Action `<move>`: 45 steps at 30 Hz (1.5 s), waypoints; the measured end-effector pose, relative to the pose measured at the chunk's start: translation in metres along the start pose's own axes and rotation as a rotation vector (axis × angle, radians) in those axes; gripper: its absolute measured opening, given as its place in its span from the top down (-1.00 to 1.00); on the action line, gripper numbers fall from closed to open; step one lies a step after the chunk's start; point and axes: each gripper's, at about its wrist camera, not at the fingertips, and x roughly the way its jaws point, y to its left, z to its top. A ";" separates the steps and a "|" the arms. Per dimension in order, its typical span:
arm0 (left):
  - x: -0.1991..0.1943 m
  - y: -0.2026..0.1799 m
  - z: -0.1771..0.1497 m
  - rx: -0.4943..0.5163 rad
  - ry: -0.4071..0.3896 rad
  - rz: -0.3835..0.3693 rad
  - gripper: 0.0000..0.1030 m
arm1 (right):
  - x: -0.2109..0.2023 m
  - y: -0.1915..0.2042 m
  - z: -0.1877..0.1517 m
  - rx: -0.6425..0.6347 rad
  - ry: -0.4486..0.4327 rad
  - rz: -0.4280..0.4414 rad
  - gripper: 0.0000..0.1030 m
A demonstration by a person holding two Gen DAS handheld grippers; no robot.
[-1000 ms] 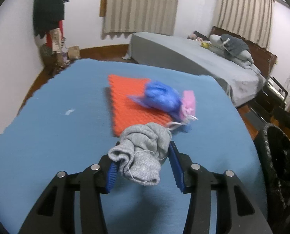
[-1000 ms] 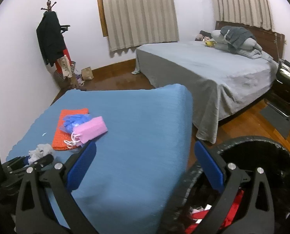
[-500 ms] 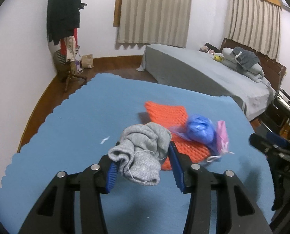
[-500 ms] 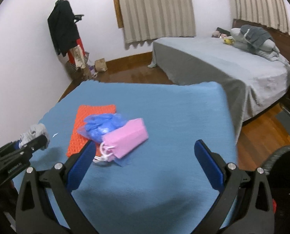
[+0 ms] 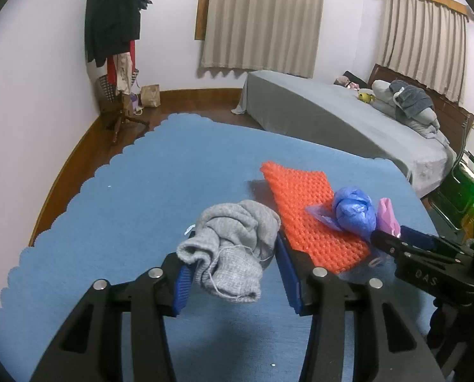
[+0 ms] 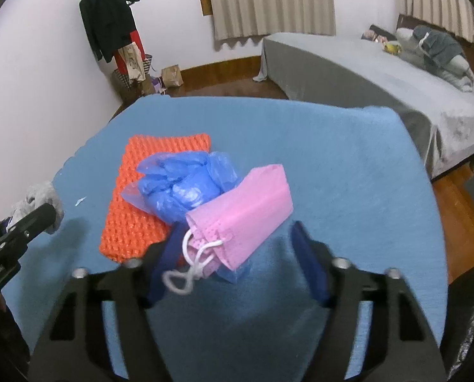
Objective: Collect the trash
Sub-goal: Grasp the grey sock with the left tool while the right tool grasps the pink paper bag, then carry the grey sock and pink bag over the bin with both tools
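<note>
One grey sock (image 5: 233, 248), one pink mask (image 6: 243, 219), one blue bag (image 6: 183, 184), one orange mat (image 6: 141, 197). My left gripper (image 5: 233, 273) clamps the sock; my right gripper (image 6: 237, 261), jaws just closing, half-open, straddles the mask at tabletop (image 6: 332, 172) six o'clock, pads not pressing.

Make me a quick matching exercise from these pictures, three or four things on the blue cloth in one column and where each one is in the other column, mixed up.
Things
1. gray sock
2. pink mask
3. blue plastic bag
4. orange mat

Places
A. flat on the blue cloth, under the bag
B. clamped in the left gripper
C. between the jaws of the right gripper
D. on the mat, beside the mask

Pairs: 1-B, 2-C, 3-D, 4-A
</note>
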 end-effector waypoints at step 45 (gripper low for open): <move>-0.096 -0.134 0.018 0.150 -0.104 -0.194 0.07 | -0.203 -0.073 -0.016 0.070 -0.238 -0.004 0.89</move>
